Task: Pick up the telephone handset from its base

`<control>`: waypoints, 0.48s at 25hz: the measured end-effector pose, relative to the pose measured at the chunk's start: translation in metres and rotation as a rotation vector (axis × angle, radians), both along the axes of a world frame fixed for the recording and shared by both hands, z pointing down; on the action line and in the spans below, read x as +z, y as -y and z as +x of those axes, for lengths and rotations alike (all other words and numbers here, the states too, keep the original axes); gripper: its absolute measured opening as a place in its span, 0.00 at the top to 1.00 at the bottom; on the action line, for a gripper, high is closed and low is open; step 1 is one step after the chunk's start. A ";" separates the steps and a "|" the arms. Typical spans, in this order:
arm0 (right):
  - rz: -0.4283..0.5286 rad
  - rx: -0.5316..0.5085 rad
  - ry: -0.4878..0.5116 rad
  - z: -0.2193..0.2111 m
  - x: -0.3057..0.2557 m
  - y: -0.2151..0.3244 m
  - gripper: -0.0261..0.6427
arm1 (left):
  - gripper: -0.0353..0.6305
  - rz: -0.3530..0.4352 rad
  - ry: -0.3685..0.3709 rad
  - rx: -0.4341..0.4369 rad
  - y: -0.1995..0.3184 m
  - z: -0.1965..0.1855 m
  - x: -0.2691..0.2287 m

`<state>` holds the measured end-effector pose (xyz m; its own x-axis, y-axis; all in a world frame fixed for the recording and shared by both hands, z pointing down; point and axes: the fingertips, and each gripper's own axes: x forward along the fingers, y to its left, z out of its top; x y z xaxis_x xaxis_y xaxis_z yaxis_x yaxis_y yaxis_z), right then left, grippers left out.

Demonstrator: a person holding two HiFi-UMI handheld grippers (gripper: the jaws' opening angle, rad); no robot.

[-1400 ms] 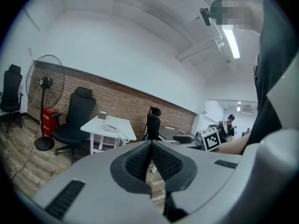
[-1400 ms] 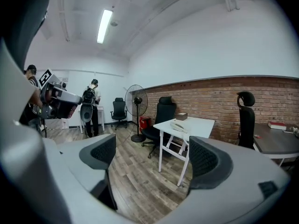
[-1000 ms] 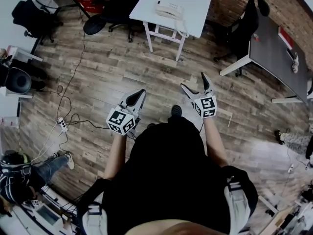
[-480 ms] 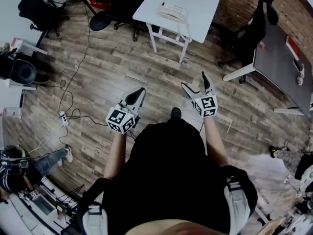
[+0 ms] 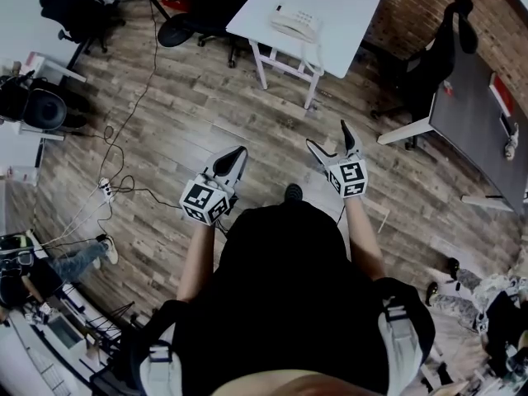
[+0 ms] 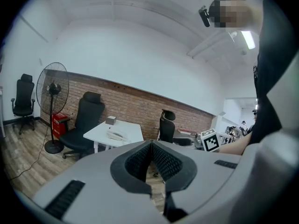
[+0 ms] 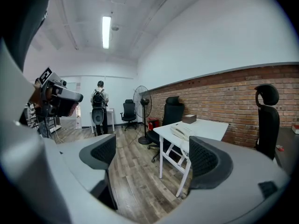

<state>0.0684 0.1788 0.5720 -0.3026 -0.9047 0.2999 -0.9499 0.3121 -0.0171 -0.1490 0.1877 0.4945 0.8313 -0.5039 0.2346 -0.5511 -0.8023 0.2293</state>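
Room: wood-plank floor point(image 5: 190, 122), brick wall point(image 7: 224, 92) on one side, white walls and ceiling elsewhere.

White table point(image 5: 346, 15) by the brick wall, on white legs. On it:
- telephone point(image 5: 295, 25), white, handset lying on its base, cord point(image 5: 313, 54) hanging over the table edge
- small box point(image 7: 189, 118), near the wall side

Beside the table: black chair point(image 5: 194, 27), standing fan point(image 6: 52, 90), red crate point(image 6: 59, 123). Grey desk point(image 5: 470, 97) to the right, with a second black chair point(image 5: 429, 48) against it and a red book point(image 5: 497, 93) on top; print too small to read.

Floor items: cables point(image 5: 115, 139) running to a power strip point(image 5: 106, 190).

Left gripper point(image 5: 233, 160): jaws clenched, ribbed pads meeting, nothing between them. Right gripper point(image 5: 327, 136): jaws released, spread wide, only floor and table seen between them. Each carries a cube with black-and-white square markers. Both are held low in front of the person, well apart from the telephone.

Others present: person with backpack point(image 7: 98, 99) at the far end, person seated on the floor point(image 5: 49, 262).
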 end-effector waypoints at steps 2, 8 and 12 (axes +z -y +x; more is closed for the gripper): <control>0.005 -0.011 0.000 0.006 0.000 0.004 0.26 | 0.92 0.000 0.001 -0.008 -0.001 0.007 0.002; 0.002 -0.045 0.000 0.019 0.001 0.008 0.26 | 0.92 -0.005 -0.001 -0.032 -0.001 0.026 0.003; -0.004 -0.041 0.001 0.032 0.007 0.011 0.26 | 0.92 -0.020 0.005 -0.017 -0.007 0.040 0.008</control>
<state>0.1000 0.1676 0.5792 -0.3392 -0.8904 0.3035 -0.9365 0.3502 -0.0191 -0.1092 0.1943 0.5022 0.8217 -0.5127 0.2489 -0.5654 -0.7883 0.2428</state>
